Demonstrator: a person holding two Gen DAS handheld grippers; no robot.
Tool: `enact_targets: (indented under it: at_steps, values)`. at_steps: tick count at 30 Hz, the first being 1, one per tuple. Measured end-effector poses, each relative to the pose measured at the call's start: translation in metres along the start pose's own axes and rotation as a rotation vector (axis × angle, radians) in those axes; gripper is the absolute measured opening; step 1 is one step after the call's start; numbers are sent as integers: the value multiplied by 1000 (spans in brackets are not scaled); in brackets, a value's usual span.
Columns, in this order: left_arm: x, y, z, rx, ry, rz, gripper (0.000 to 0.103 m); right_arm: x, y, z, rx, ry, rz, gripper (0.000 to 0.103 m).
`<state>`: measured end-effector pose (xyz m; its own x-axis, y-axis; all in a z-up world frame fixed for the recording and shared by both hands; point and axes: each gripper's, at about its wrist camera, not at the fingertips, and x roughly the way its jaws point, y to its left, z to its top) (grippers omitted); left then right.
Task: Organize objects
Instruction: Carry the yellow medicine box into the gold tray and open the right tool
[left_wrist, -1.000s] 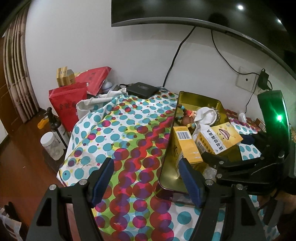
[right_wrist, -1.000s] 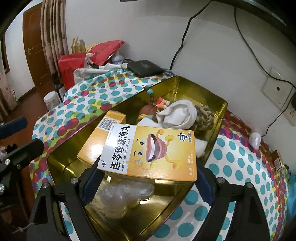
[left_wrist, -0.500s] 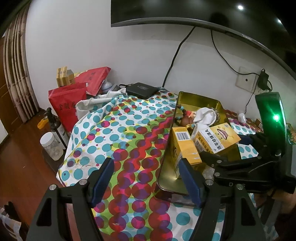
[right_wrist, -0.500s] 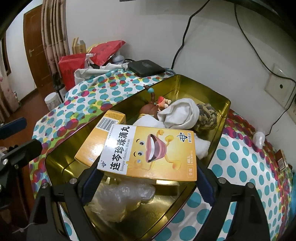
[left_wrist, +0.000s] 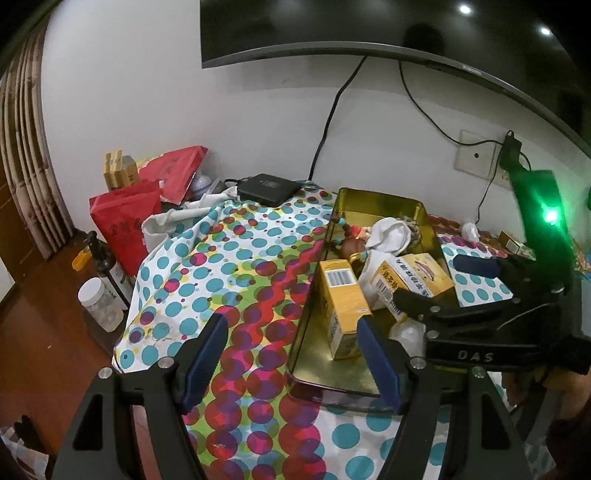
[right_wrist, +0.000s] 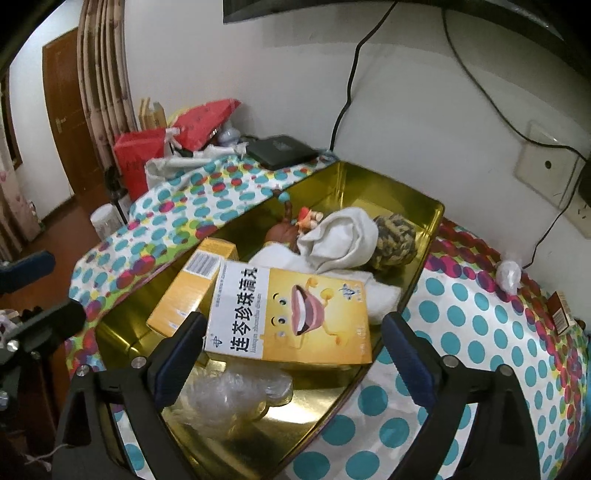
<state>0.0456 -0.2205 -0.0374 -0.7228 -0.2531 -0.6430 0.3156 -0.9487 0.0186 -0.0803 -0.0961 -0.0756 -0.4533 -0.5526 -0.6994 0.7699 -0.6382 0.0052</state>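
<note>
A gold tin (right_wrist: 432, 221) sits on a polka-dot cloth (left_wrist: 229, 266). Across it lies a yellow medicine box with a cartoon mouth (right_wrist: 295, 314), propped on a second yellow box with a barcode (right_wrist: 192, 288). My right gripper (right_wrist: 293, 325) straddles the cartoon box with its jaws opening, and both pads stand clear of the box's ends. The tin also holds a white cloth (right_wrist: 340, 240), a woven ball (right_wrist: 395, 240), a small doll (right_wrist: 284, 232) and clear plastic wrap (right_wrist: 229, 395). My left gripper (left_wrist: 291, 332) hangs open over the tin's near left corner (left_wrist: 295, 373), holding nothing.
A black set-top box (left_wrist: 267, 188) lies at the cloth's far edge under the wall-mounted screen and its cables. Red bags (left_wrist: 125, 221) stand at the far left, with a bottle and a jar (left_wrist: 98, 302) on the floor. A crumpled white wad (right_wrist: 509, 273) and a small brown box (right_wrist: 561, 314) lie to the right.
The right gripper's jaws have widened and come off the cartoon box, which has tipped and settled lower onto the barcode box. The left gripper has stayed put.
</note>
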Motion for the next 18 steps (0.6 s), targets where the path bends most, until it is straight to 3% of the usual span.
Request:
enact_targets:
  at_steps: [6,12,18]
  values:
    - [-3,-22,7,35,-14,-34,74,-24,-24,-6,15,-72,-35,97]
    - [-1,-59,10,104,-14,-75,74,-40,-83,-23,129,-94,-100,98]
    - [6,-85,10,138,-2,-103,74,-50,-125,-30,208,-114,-86,99]
